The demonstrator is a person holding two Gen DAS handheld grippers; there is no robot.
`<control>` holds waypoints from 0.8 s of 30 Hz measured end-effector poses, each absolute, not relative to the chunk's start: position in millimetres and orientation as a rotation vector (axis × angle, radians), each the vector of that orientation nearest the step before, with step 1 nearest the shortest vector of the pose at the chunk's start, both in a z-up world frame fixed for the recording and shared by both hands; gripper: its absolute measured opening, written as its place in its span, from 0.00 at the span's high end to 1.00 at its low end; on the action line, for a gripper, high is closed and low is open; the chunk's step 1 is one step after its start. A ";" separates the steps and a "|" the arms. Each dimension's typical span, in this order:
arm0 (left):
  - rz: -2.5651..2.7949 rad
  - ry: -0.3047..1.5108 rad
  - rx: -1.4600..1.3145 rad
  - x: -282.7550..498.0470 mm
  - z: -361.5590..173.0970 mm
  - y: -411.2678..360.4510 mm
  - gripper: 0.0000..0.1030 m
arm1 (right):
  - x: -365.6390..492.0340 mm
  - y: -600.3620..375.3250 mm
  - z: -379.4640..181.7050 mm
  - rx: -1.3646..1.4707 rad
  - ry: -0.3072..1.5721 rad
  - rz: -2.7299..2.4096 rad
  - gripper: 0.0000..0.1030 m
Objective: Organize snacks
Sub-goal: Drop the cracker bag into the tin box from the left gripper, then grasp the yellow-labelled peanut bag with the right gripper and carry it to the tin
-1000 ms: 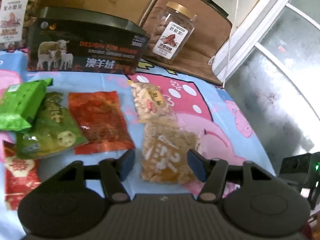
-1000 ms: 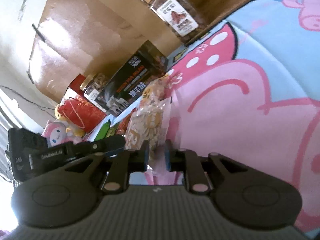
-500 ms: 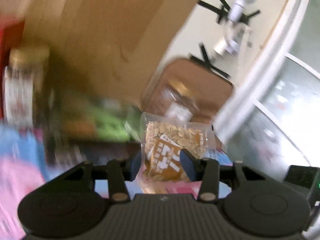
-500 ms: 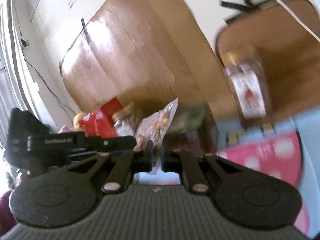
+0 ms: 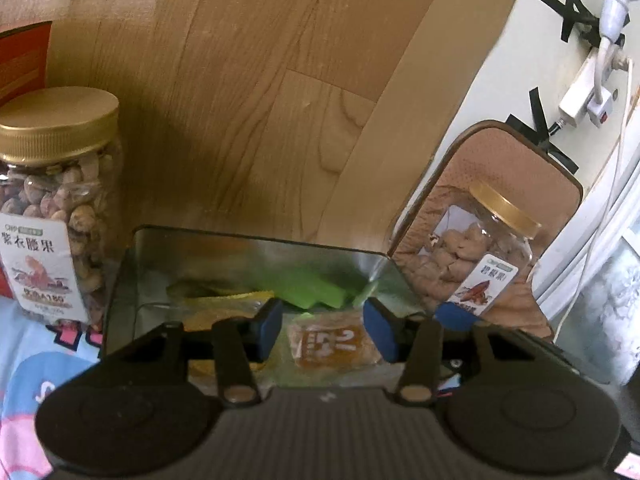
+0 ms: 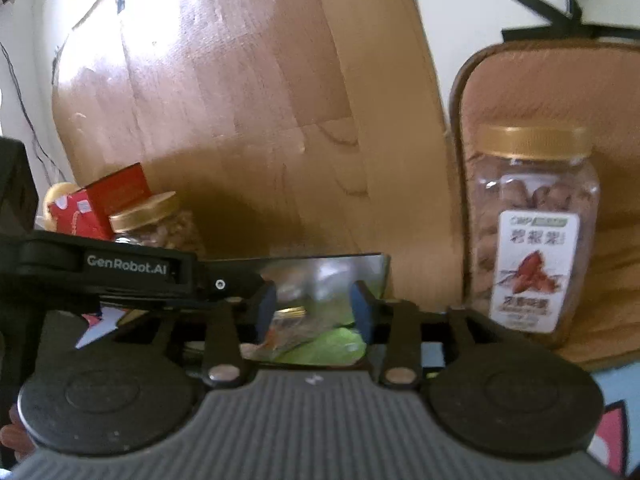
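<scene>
Left wrist view, from the left edge: standing at mid-left, a nut jar [image 5: 56, 208] with gold lid. Sitting open at lower centre, a shiny-walled box [image 5: 256, 256], holding green [image 5: 316, 290] and yellow packets [image 5: 224, 304]. Hovering over the box, the left gripper [image 5: 323, 330], fingers spread apart, gripping nothing. Lying loose between the blue pads [image 5: 269, 330] inside the box, touching neither, the orange peanut packet [image 5: 334, 344]. Differing from half a second ago: then being pinched upright between those pads, now lying released. Standing at right, a second jar [image 5: 476, 258].

Right wrist view: crossing the left edge, the other tool's black arm [image 6: 120, 270]. At lower centre, the right gripper [image 6: 313, 308], fingers apart too, holding nothing, poised above the box [image 6: 320, 276]; half a second ago pinching a packet's edge. Standing at right, the jar [image 6: 532, 232].
</scene>
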State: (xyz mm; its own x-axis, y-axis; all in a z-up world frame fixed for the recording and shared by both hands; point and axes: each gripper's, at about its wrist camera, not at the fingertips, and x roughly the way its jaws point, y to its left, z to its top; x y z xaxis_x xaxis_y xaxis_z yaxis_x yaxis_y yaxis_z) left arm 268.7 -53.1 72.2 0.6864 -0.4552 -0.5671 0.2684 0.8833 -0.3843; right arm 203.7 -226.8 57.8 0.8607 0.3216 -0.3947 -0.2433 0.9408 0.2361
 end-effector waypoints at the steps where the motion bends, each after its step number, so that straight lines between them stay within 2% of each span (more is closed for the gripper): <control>1: -0.413 0.700 -0.279 266.6 73.0 -52.8 0.54 | 200.4 -228.7 58.8 0.180 0.433 0.291 0.54; 7: -0.471 0.669 -0.387 217.0 92.4 -13.5 0.54 | 156.5 -265.6 68.6 0.336 0.426 0.252 0.53; 10: -0.523 0.661 -0.433 169.6 87.4 6.9 0.53 | 120.9 -281.0 52.8 0.419 0.512 0.252 0.53; 17: -0.548 0.724 -0.337 93.2 54.1 -4.5 0.54 | 96.7 -249.6 7.4 0.409 0.660 0.241 0.42; 18: -0.558 0.735 -0.325 89.7 51.9 -7.8 0.53 | 96.5 -241.4 4.8 0.362 0.656 0.233 0.43; 19: -0.565 0.742 -0.316 84.7 49.7 -10.3 0.53 | 94.4 -234.7 5.8 0.297 0.645 0.223 0.49; 20: -0.570 0.748 -0.310 79.3 46.7 -12.0 0.53 | 92.3 -228.8 7.5 0.254 0.644 0.225 0.61; 24: -0.620 0.781 -0.287 66.5 42.6 -17.9 0.54 | 62.7 -233.5 13.8 0.269 0.668 0.330 0.65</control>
State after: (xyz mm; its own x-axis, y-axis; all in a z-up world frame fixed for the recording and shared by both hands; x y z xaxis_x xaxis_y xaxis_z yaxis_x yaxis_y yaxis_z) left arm 66.5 -17.9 42.6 0.5459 -0.6171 -0.5668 0.4120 0.7867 -0.4597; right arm 62.7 -233.5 13.8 0.7369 0.3819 -0.5578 -0.2114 0.9140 0.3464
